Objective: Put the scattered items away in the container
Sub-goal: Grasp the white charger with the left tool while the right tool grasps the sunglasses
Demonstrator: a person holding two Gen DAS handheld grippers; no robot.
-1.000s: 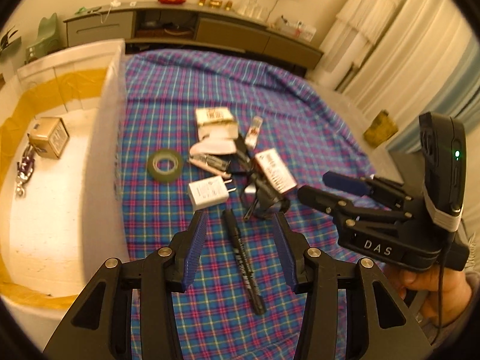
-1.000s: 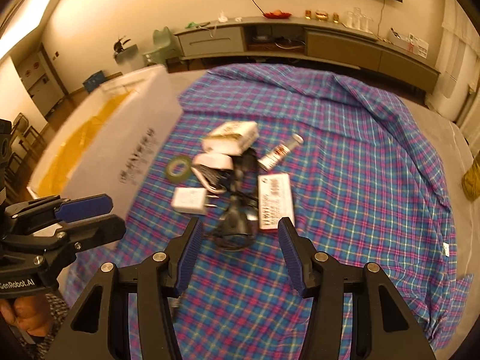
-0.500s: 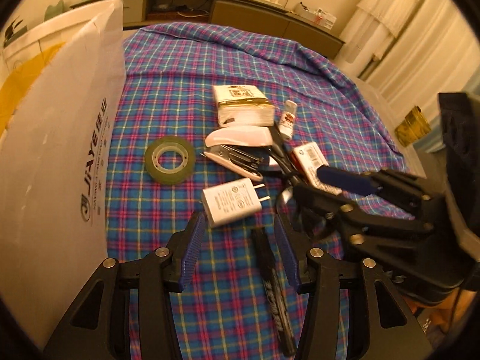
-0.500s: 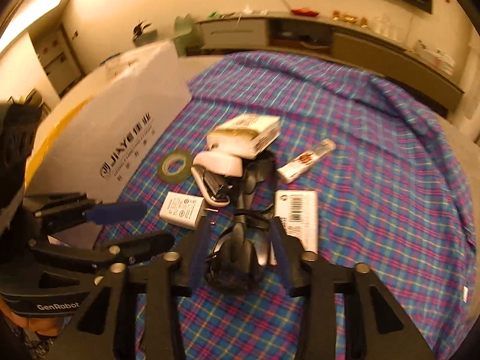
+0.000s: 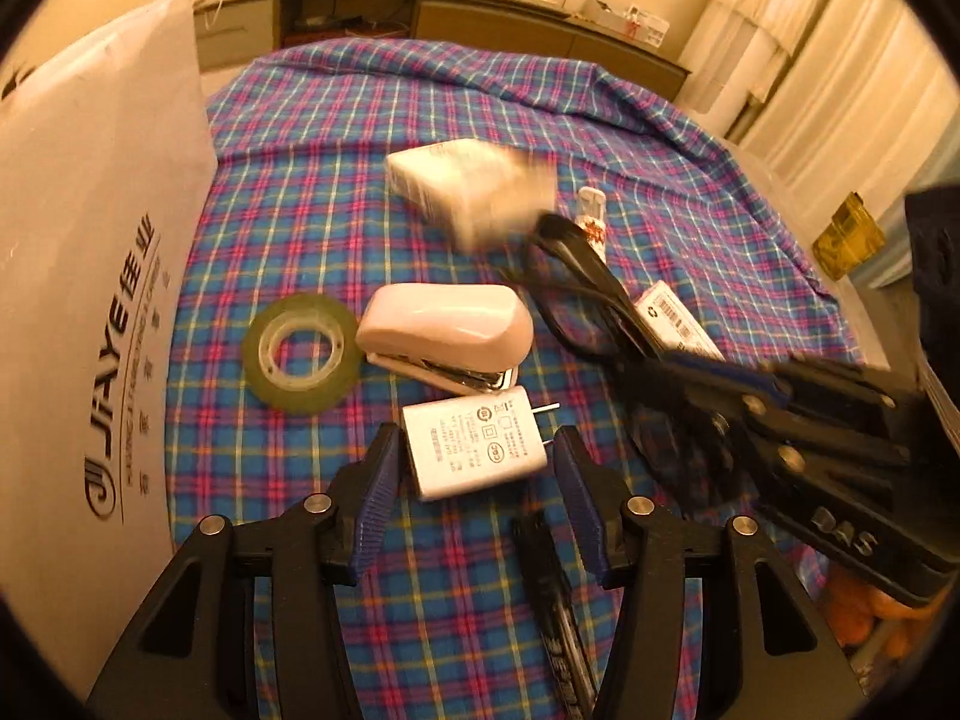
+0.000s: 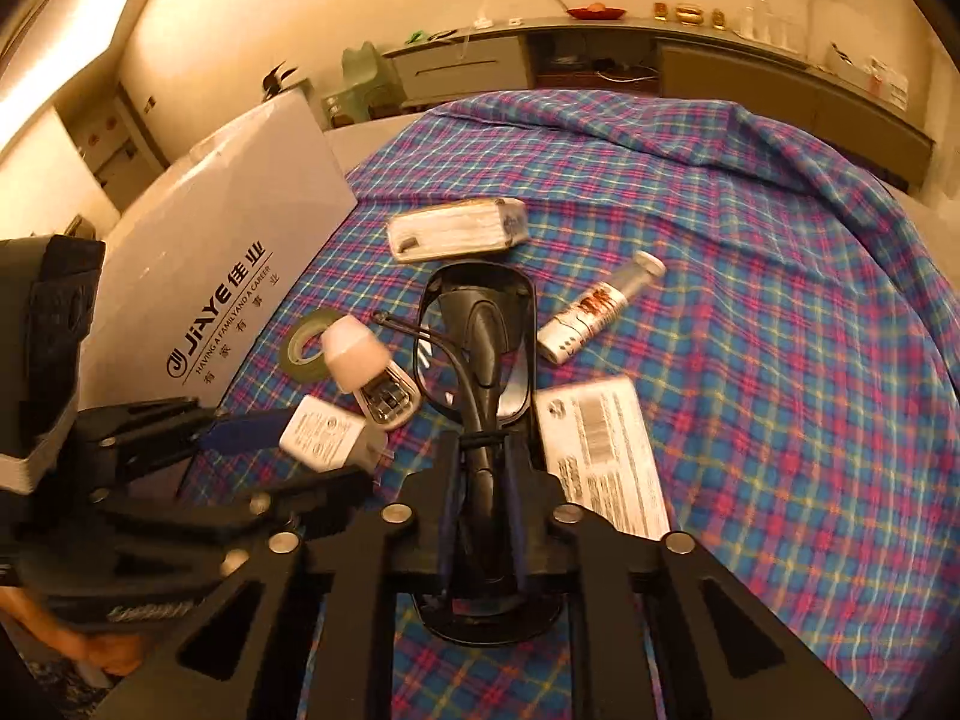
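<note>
We find the pick-up step in hand: the right hand-held gripper [image 6: 480,516] is clenched on the folded glasses [image 6: 480,360] amid the clutter, the left hand-held gripper [image 5: 474,474] released astride the charger [image 5: 474,450]; next, we judge, lift toward the box [image 6: 228,252] at ten o'clock.

We see the right gripper [image 6: 480,483] clamped on black glasses [image 6: 477,342], beside a white charger [image 6: 327,433] on plaid cloth [image 6: 750,300].

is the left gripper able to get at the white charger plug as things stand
Probably yes. The left gripper is open with the white charger plug already lying between its fingers on the plaid cloth. Nothing blocks it; the stapler sits just beyond, and the right gripper is off to the side.
</note>
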